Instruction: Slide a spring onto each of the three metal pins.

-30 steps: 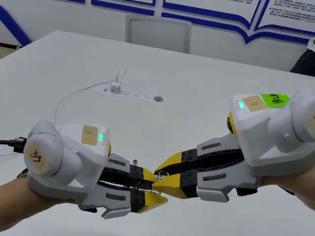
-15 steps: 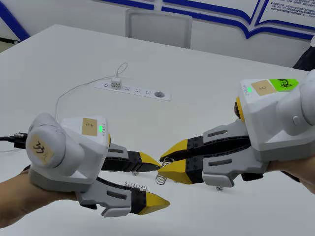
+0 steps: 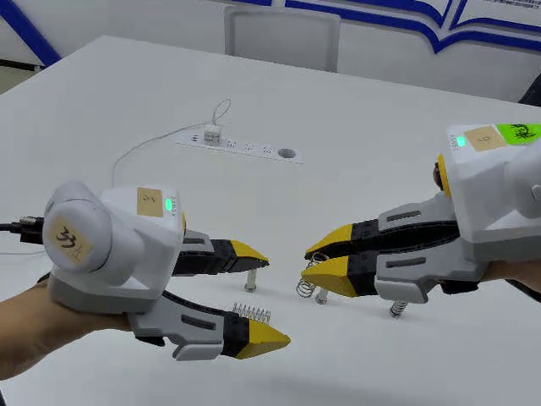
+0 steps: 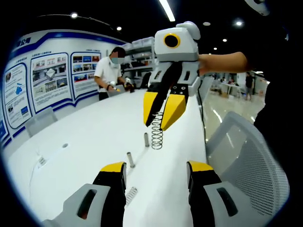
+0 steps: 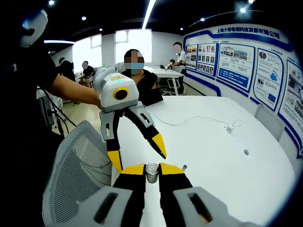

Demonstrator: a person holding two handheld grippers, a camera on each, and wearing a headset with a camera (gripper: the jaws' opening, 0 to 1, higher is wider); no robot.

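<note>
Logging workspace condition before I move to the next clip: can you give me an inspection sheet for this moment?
Surface: white table.
Job's things: first pin and second pin stand upright and bare; loose spring lies by the left jaws; a third piece under the right hand-held gripper is too small to tell.
Clutter: nothing seen.
Grippers: left hand-held gripper open; right hand-held gripper shut on the held spring.
Cables: white cord runs to a power strip; black cable at the left edge.
Surroundings: chair behind the table; blue-edged wall boards.
</note>
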